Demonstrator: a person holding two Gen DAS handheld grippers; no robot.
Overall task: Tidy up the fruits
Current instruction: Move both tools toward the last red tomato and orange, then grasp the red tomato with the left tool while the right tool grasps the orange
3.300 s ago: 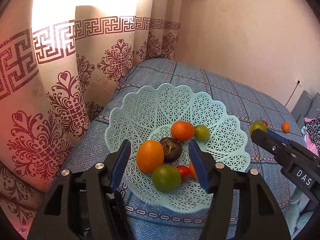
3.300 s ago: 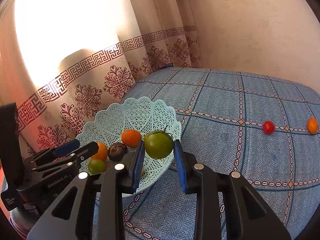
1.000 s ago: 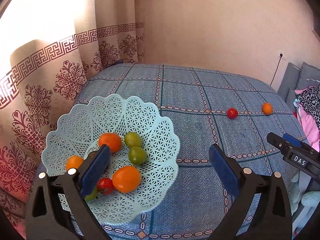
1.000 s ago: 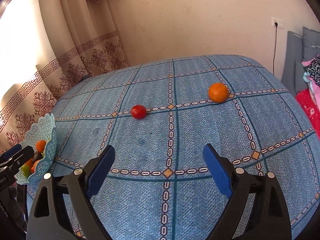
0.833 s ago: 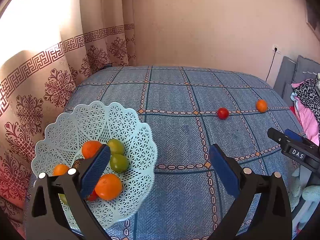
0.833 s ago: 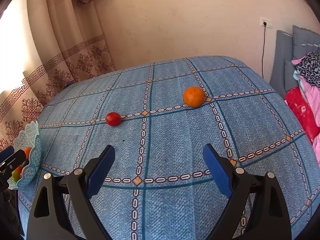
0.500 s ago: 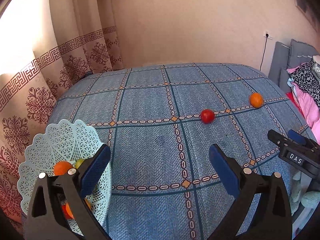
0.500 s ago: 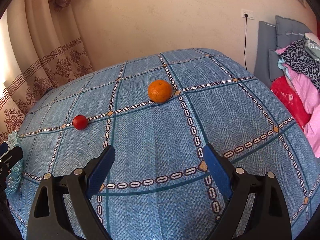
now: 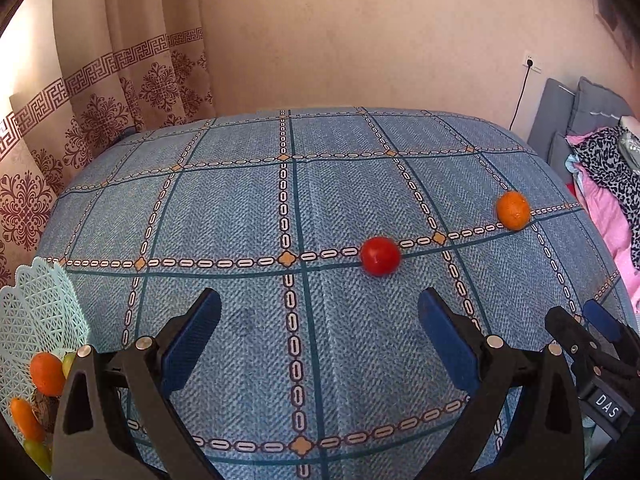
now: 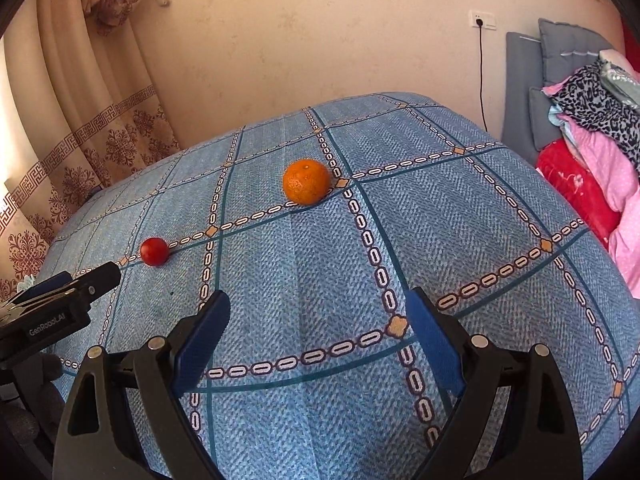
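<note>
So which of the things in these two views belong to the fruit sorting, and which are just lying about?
Part of the job:
- red tomato loose on the bedspread
- orange loose on the bedspread
- lattice basket with fruit already in it
- left gripper and right gripper, both open and empty

Just lying about:
- heap of clothes
- curtain
- wall socket with its cable

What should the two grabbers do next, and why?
Probably reach forward, each to the fruit ahead of it. The left gripper has its jaws wide open and empty, with the tomato just beyond them. The right gripper is open too, facing the orange. Both fruits lie loose on the cloth, while the basket already holds the others.
</note>
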